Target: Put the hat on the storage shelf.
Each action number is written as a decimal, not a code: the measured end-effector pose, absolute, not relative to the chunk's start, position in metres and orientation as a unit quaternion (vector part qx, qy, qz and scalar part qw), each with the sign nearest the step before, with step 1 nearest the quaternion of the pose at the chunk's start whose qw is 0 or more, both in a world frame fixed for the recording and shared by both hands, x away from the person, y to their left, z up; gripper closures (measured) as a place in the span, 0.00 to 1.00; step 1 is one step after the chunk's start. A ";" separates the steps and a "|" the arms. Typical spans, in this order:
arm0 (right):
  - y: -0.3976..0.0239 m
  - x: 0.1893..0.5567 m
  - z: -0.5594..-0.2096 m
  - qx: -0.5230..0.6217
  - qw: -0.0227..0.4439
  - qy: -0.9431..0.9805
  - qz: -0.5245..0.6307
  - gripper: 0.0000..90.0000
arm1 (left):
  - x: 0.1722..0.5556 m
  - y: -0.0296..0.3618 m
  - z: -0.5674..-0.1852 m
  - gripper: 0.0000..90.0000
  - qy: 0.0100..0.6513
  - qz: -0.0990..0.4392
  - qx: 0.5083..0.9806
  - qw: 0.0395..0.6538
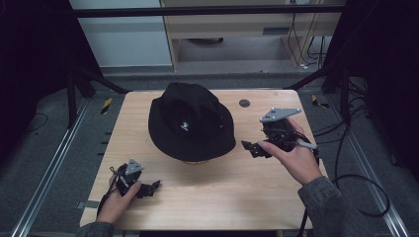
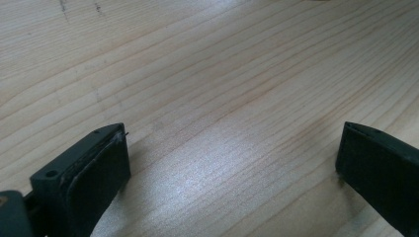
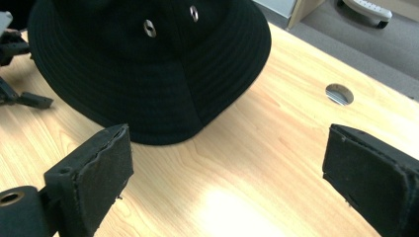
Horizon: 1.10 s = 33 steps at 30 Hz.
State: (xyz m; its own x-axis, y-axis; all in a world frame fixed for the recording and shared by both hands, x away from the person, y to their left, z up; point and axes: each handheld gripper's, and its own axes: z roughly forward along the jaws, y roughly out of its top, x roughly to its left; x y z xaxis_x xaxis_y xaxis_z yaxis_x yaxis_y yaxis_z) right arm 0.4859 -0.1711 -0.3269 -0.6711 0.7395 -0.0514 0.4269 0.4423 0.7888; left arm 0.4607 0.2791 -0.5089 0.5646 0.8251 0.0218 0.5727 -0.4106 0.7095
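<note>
From the high view the black hat point(image 1: 191, 123) sits mid-worktop point(image 1: 222, 192) between both released tongs; the left tongs point(image 2: 232, 163) gape over bare wood, and the right tongs point(image 3: 227, 168), agape, should slip one pad under the brim.

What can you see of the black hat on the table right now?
The black hat is a soft bucket hat of what looks like cloth, with a rounded crown, a stitched brim all round, two metal eyelets on one side and a small white mark on the crown. It sits brim down near the middle of the wooden table. Neither gripper touches it; the open right gripper is nearest, beside its brim.
</note>
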 end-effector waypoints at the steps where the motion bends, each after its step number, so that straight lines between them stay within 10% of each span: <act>1: -0.173 0.485 -0.330 0.356 0.201 0.824 0.393 0.06 | 0.461 0.279 -0.509 0.00 0.427 0.188 0.818 0.335; 33: -0.220 0.469 -0.446 0.444 0.167 0.803 0.361 0.08 | 0.461 0.279 -0.509 0.00 0.427 0.188 0.818 0.335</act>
